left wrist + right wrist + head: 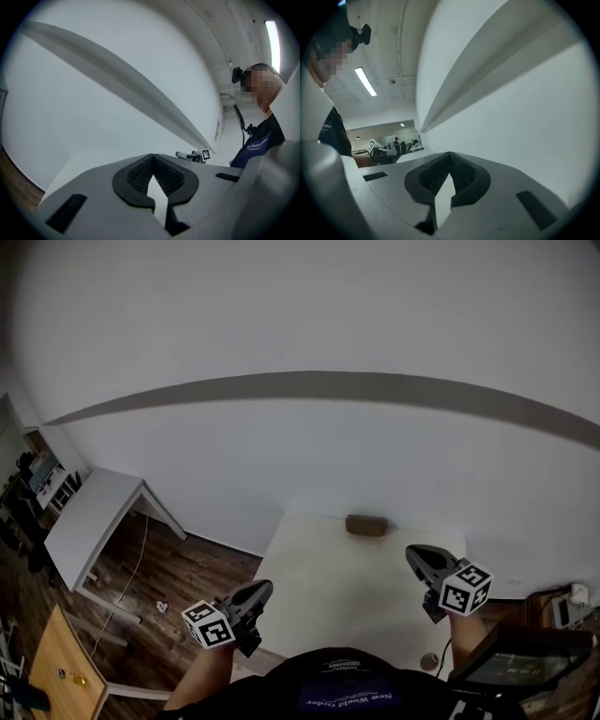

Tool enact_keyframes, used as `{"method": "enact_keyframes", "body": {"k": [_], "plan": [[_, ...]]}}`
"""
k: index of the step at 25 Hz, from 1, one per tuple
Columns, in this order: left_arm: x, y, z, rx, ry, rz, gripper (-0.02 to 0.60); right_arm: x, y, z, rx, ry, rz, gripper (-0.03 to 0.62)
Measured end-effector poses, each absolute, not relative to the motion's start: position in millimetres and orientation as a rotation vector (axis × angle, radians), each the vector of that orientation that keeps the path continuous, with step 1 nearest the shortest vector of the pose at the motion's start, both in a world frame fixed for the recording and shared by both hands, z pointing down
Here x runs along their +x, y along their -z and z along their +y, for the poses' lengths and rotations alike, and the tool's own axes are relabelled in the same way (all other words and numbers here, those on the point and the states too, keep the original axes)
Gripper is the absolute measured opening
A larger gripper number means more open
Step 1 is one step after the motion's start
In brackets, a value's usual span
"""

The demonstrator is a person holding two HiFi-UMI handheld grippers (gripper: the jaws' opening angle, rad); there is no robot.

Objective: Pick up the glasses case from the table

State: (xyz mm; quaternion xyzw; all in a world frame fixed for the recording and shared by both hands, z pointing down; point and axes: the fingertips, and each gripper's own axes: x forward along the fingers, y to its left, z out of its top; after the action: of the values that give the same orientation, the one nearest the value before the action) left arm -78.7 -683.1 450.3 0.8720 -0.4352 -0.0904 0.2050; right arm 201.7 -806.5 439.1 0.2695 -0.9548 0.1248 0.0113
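Observation:
The glasses case (367, 525), brown and oblong, lies at the far edge of the white table (328, 587), close to the wall. My left gripper (265, 589) hovers over the table's near left corner, well short of the case. My right gripper (414, 554) is over the right side, nearer the case and to its right. Both point level toward the wall. In the left gripper view the jaw tips (152, 157) meet with nothing between them. In the right gripper view the tips (449, 154) meet too, with nothing held. Neither gripper view shows the case.
A white wall with a grey stripe (356, 385) stands right behind the table. A second white table (89, 517) is at the left over wooden floor (178, 568), with a wooden desk (61, 662) lower left. A dark device (525, 652) sits at the lower right.

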Motion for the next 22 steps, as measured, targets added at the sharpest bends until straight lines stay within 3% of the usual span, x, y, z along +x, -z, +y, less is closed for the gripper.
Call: {"method": "enact_keyframes", "body": {"k": [10,18,22], "plan": [[-99,-473,-746,2.423,0.195,-1.147,0.0,183,-474,-851,0.902,-0.473,-2.925,-0.011],[-170,-541,-842,2.521,0.096,-0.881,0.0,116,-494,-889,1.173,-0.492,-2.774,-0.011],[-171,-568,-892,2.56,0.002,-0.843,0.0,99,-511,-906,1.202,-0.519,-2.729,-0.011]]}}
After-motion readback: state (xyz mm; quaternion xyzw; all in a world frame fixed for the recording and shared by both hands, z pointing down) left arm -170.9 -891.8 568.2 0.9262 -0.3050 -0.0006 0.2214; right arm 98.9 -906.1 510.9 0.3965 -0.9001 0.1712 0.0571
